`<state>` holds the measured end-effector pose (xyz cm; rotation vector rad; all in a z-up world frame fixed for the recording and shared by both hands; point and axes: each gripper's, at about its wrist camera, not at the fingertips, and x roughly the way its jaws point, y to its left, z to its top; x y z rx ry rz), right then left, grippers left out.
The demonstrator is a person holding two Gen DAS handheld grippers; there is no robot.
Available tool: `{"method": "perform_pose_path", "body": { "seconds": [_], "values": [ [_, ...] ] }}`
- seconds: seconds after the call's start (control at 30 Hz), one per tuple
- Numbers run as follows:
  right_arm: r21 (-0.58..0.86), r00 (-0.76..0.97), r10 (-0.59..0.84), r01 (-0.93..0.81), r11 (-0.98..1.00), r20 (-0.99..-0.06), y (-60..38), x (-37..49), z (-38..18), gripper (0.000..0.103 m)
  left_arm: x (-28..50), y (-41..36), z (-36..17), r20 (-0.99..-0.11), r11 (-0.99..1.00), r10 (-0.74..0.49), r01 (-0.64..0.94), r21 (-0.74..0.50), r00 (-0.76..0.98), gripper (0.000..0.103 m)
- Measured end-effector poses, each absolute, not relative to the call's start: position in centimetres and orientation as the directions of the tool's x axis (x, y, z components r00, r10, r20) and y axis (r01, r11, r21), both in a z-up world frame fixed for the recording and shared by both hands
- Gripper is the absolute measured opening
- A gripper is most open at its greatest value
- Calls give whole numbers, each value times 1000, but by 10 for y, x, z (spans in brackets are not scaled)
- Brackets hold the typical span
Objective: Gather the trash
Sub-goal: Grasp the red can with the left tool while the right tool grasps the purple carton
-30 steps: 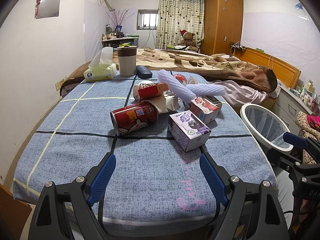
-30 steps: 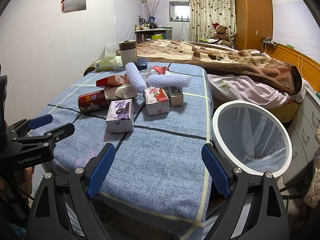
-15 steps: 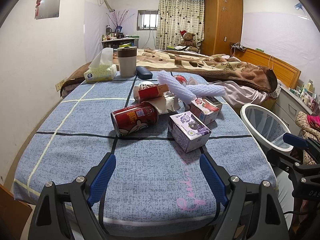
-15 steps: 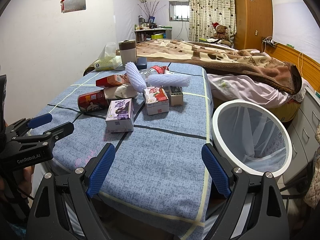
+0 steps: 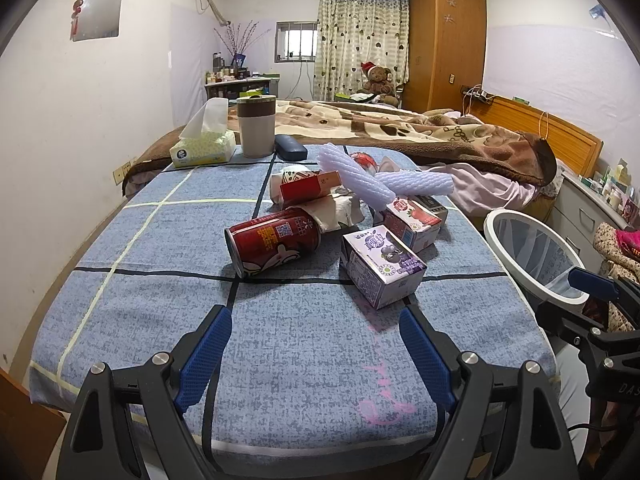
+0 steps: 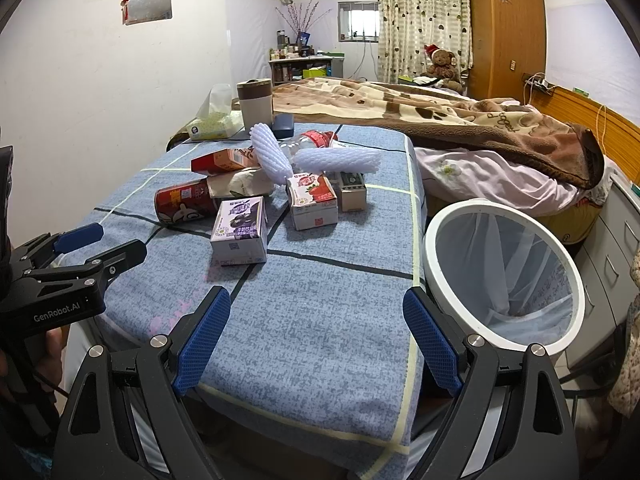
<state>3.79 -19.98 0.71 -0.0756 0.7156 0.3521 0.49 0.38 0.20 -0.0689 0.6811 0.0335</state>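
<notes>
Both hand-held grippers hang at the near edge of the blue checked surface (image 5: 132, 248), nothing between their fingers: the left hand-held gripper (image 5: 316, 354) is spread wide and released, and so is the right hand-held gripper (image 6: 316, 338). The trash sits in a loose heap around the red can (image 5: 274, 240), which lies on its side. Just to the right of the can rests a purple drink carton (image 5: 380, 266), and behind that carton a strawberry drink carton (image 5: 412, 220). Crumpled paper (image 5: 336, 210) touches the can's far end, with a red box (image 5: 310, 188) beyond it and two white foam sleeves (image 5: 384, 182) crossed on top of the heap. Well to the right of the can, off the surface's edge, stands a white-rimmed bin (image 6: 500, 272) lined with a clear bag. Far behind the can stand a tissue box (image 5: 204, 148) and a lidded cup (image 5: 256, 126).
</notes>
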Motion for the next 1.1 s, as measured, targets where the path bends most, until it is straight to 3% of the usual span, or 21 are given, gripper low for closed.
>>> {"method": "perform_pose_path", "body": {
  "seconds": [0.73, 1.1],
  "values": [
    [69, 662, 333, -391, 918, -672, -169, 69, 0, 90, 44, 44, -19, -673, 989, -58, -48, -139, 738, 86],
    [102, 595, 372, -437, 894, -712, -130, 99, -17, 88, 72, 77, -17, -644, 991, -34, -56, -118, 764, 82]
  ]
}}
